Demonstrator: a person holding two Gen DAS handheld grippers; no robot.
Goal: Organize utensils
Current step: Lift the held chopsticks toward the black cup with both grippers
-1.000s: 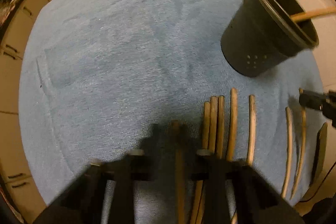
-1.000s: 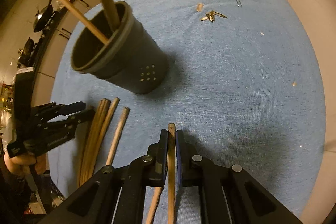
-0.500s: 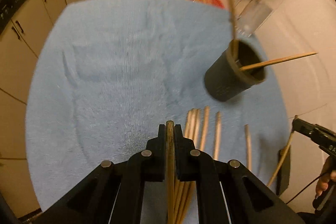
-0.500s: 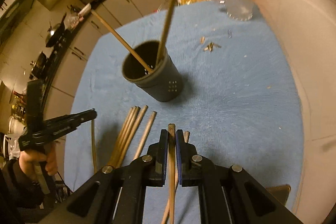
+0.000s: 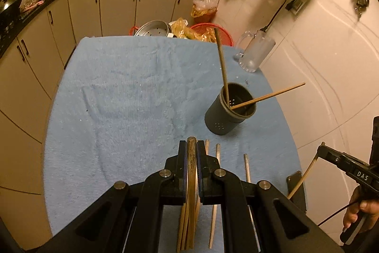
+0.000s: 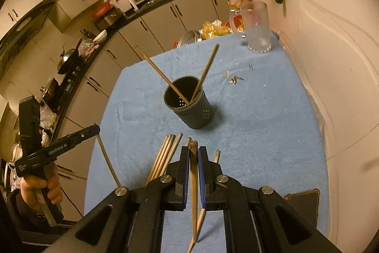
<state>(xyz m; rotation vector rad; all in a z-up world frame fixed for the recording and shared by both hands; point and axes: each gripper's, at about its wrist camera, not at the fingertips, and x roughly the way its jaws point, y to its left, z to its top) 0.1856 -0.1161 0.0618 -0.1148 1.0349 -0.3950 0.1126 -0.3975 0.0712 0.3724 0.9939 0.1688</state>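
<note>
- Two chopsticks stand in the dark utensil holder (image 5: 228, 110), leaning apart, their tips above its rim; the holder sits upright on the blue towel (image 5: 123, 96).
- One chopstick (image 5: 191, 172) is clamped between the closed jaws of the left gripper (image 5: 191, 151), held above the towel.
- One chopstick (image 6: 193, 179) is pinched likewise in the right gripper (image 6: 194, 154), jaws closed on it, its lower end hanging free.
- Several loose chopsticks (image 6: 165, 153) lie side by side on the towel near the holder.
- Glass mug (image 6: 257, 27) stands at the towel's far corner, by the wall.
- Scattered small bits (image 6: 234, 79) lie beyond the holder.
</note>
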